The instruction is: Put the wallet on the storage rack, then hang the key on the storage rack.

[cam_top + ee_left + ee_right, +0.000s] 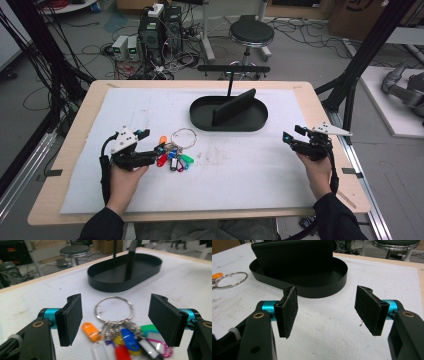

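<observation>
White mat (pixel 240 170); left gripper view adds key tags (pixel 126 338) between jaws.

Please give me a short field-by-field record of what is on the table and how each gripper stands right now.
surface: white mat on a wooden table
key ring: metal ring with coloured tags, lying flat on the mat, left of centre
tray: black oval tray at the far middle, with an upright black stand in it
left gripper: open, jaws either side of the key tags, nothing held
right gripper: open, over bare mat at the right, holding nothing
</observation>
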Motion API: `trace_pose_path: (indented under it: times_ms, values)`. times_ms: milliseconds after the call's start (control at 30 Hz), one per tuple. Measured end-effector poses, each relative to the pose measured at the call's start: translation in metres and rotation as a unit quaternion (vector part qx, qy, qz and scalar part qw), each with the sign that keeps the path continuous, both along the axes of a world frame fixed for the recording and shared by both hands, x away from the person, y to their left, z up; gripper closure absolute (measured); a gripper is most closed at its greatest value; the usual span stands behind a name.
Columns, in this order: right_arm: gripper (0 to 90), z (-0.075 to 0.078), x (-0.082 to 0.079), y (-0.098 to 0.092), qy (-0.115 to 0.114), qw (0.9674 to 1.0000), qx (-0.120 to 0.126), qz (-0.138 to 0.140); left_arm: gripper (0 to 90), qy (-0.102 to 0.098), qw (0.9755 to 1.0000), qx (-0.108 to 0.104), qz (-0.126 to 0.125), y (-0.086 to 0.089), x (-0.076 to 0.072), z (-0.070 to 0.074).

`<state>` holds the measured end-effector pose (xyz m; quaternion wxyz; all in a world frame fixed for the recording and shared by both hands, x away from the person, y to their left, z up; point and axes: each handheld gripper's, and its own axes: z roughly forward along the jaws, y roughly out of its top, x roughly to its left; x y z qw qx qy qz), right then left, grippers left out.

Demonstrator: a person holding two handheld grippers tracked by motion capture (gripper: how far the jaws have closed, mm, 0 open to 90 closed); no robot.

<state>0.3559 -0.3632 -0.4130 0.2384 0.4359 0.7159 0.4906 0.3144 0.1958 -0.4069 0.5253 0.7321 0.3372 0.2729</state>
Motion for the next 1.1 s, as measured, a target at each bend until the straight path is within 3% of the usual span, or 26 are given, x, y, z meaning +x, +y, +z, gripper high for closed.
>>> trace_pose_path:
  times_ms: [167,233,400,433,567,667,733,900,1000,1100]
  values:
    - [35.6,0.000,-0.001,-0.003,0.000,1.0000,-0.009,-0.001,28.3,-0.018,0.9994,0.028,0.003,0.006,0.003,-0.007]
    - [35.6,0.001,-0.003,-0.003,-0.003,0.9999,-0.009,-0.006,28.3,-0.023,0.9993,0.030,0.001,0.006,0.002,-0.008]
    - [35.5,0.002,-0.003,0.000,-0.006,0.9998,-0.015,-0.007,28.3,-0.042,0.9989,0.018,0.007,0.009,-0.005,-0.009]
    - [35.6,0.002,-0.003,0.001,-0.005,0.9998,-0.016,-0.008,28.3,-0.059,0.9980,0.016,0.017,0.010,-0.008,-0.009]
    - [35.6,0.003,-0.003,0.002,-0.008,0.9998,-0.020,-0.007,30.6,-0.064,0.9977,0.006,0.024,0.012,-0.011,-0.010]
    - [35.6,0.003,-0.003,0.003,-0.009,0.9998,-0.019,-0.008,30.2,-0.054,0.9982,-0.003,0.024,0.013,-0.009,-0.009]
    - [35.5,0.003,-0.003,0.003,-0.007,0.9998,-0.017,-0.011,29.6,-0.028,0.9994,-0.011,0.018,0.013,-0.006,-0.006]
    - [35.6,0.003,-0.003,0.004,-0.007,0.9998,-0.017,-0.010,28.6,-0.012,0.9997,-0.022,-0.003,0.015,-0.002,-0.001]
    - [35.6,0.002,-0.002,0.004,-0.006,0.9998,-0.018,-0.008,27.7,0.014,0.9990,-0.040,-0.015,0.014,0.005,-0.001]
    - [35.5,0.003,-0.002,0.005,-0.007,0.9998,-0.019,-0.007,27.6,0.052,0.9964,-0.060,-0.028,0.012,0.013,0.000]
